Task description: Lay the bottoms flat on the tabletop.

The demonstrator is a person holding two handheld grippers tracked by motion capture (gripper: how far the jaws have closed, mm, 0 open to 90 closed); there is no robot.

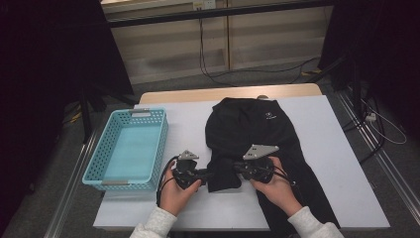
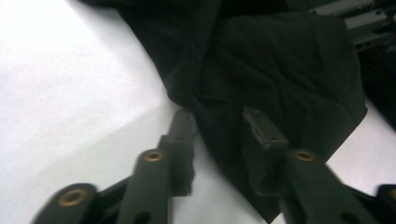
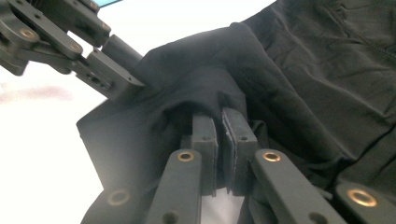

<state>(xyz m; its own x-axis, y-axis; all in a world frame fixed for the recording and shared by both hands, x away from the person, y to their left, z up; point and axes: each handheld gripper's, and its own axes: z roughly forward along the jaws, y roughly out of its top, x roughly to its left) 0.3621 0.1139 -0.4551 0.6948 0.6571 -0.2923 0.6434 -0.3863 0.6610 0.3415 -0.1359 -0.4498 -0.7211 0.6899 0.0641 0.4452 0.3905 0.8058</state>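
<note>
Worktop [image 1: 337,148]: white sheet over a wooden top, seen from above; grey floor and dark curtains around it.

Black garment [image 1: 262,134]: lies spread on the middle-right of the worktop, running from the far edge towards the near right corner. A small white logo [image 1: 269,116] sits near its far end. One folded flap of the cloth juts out to the left at the near end, between the two hand-held grippers.

Blue basket [image 1: 99,163]: perforated plastic, on the left part of the worktop, well apart from the garment, its left side overhanging the edge.

Hands: person's forearms in light sleeves come in from the near edge, one hand-held gripper in each.

Left hand-held gripper [image 2: 219,126]: at the left edge of the flap. Jaws stand partly apart, with a fold of the black cloth lying between them. One pad sits against the cloth; the other is at its edge over bare white worktop. Whether the pads truly pinch cannot be told from its own view.

Right hand-held gripper [image 3: 219,140]: jaws nearly together, pads clamped on a thin fold of the garment, cloth bunching above the pads. In this view the left hand-held gripper appears at upper left, just beside the same flap.
</note>
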